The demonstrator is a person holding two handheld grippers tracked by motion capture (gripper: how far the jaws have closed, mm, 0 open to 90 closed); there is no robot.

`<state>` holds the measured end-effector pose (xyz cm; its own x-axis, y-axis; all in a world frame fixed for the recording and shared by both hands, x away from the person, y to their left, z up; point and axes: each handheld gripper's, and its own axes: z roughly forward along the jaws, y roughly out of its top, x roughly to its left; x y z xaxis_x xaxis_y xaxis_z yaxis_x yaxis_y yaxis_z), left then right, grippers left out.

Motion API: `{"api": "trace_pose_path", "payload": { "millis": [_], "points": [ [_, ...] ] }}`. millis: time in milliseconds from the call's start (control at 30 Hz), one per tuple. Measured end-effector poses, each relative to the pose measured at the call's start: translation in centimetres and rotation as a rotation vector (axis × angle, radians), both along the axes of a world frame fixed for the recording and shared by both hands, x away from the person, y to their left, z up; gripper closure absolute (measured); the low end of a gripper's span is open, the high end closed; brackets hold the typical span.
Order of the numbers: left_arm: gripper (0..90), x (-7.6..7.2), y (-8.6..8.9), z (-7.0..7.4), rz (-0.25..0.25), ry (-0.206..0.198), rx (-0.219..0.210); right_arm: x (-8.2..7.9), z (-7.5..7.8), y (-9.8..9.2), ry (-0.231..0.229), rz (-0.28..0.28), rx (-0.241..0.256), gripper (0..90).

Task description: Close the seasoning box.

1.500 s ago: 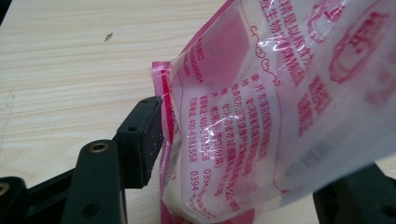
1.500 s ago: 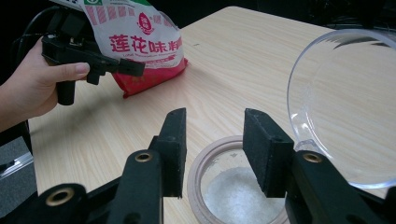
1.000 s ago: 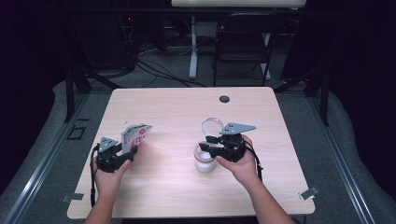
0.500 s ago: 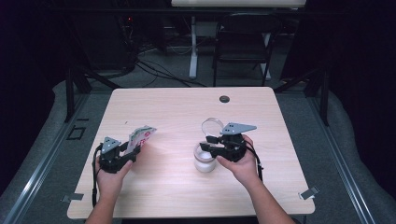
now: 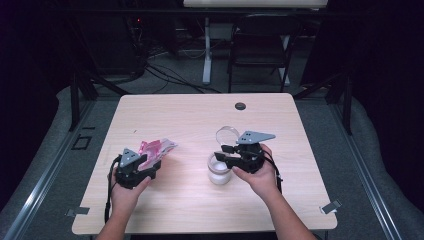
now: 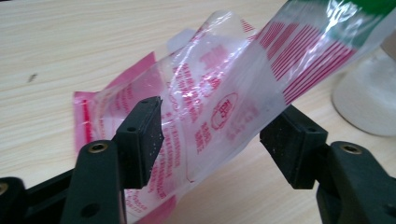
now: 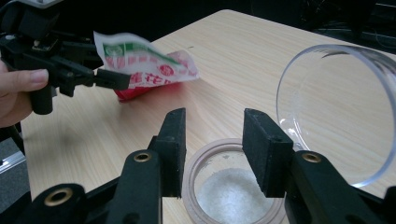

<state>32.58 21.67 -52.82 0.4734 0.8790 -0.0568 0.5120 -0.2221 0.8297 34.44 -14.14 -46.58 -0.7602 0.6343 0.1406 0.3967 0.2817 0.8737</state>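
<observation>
While the left gripper (image 5: 150, 167) is pinching the red bag (image 6: 219, 93) w/ its jaws, the right gripper (image 7: 212, 140) is hanging open over the jar (image 7: 233, 186) of white stuff.

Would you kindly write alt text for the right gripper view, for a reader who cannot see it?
The right gripper, jaws apart, hangs just above an open jar of white granules on a wooden table. A clear round lid is tilted at the right. At the upper left, the left gripper holds a red-and-white plastic packet.
</observation>
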Motion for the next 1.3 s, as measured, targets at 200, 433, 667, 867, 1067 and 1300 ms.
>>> {"api": "trace_pose_path", "payload": {
  "millis": [200,433,667,867,1067,1300],
  "points": [
    [38.3,-0.1,-1.6,-0.2,-0.051,0.005,0.033,-0.1,0.3,-0.3,-0.007,-0.013,0.008,61.6],
    [38.3,0.0,-2.8,-0.7,-0.090,0.018,0.058,-0.1,0.5,-0.9,-0.001,-0.030,0.015,65.6],
    [37.3,0.0,-3.6,-1.0,-0.128,0.025,0.073,0.0,0.6,-1.3,-0.005,-0.050,0.023,66.9],
    [37.3,-0.1,-4.1,-1.1,-0.133,0.023,0.092,-0.1,0.6,-1.5,-0.005,-0.053,0.022,67.4],
    [38.6,-0.2,-4.3,-1.0,-0.135,0.026,0.089,0.0,0.7,-1.7,-0.006,-0.056,0.024,67.6],
    [41.4,-0.3,-4.5,-0.9,-0.152,0.030,0.075,-0.1,0.8,-1.9,-0.008,-0.060,0.031,66.9]
  ]
}}
